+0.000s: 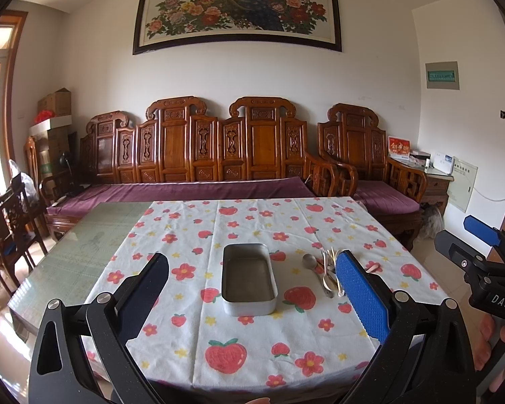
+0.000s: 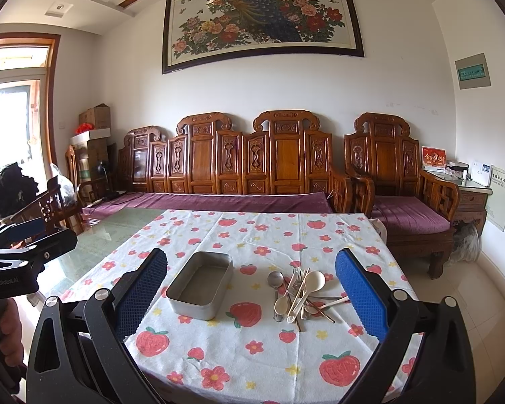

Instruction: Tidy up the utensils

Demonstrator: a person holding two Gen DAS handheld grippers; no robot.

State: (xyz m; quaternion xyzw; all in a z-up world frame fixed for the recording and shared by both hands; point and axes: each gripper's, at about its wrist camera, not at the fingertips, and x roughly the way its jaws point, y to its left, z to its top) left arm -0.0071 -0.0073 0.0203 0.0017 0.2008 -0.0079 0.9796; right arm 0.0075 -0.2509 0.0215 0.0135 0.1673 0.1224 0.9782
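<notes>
An empty rectangular metal tray (image 1: 249, 303) (image 2: 198, 306) sits on a tablecloth printed with strawberries and flowers. To its right lies a loose pile of utensils (image 1: 326, 269) (image 2: 301, 294): a metal spoon (image 2: 275, 279), cream plastic spoons (image 2: 314, 281), forks and chopsticks, crossing each other. My left gripper (image 1: 252, 298) is open and empty, held above the near part of the table in front of the tray. My right gripper (image 2: 250, 298) is open and empty, held before the tray and the pile. Each gripper shows at the edge of the other's view, the right gripper (image 1: 481, 235) and the left gripper (image 2: 27, 235).
The tablecloth (image 1: 269, 353) covers the right part of a glass-topped table (image 1: 84, 252). A carved wooden sofa with purple cushions (image 1: 185, 192) stands behind it, an armchair (image 1: 383, 198) at right, chairs and boxes (image 1: 20, 208) at left.
</notes>
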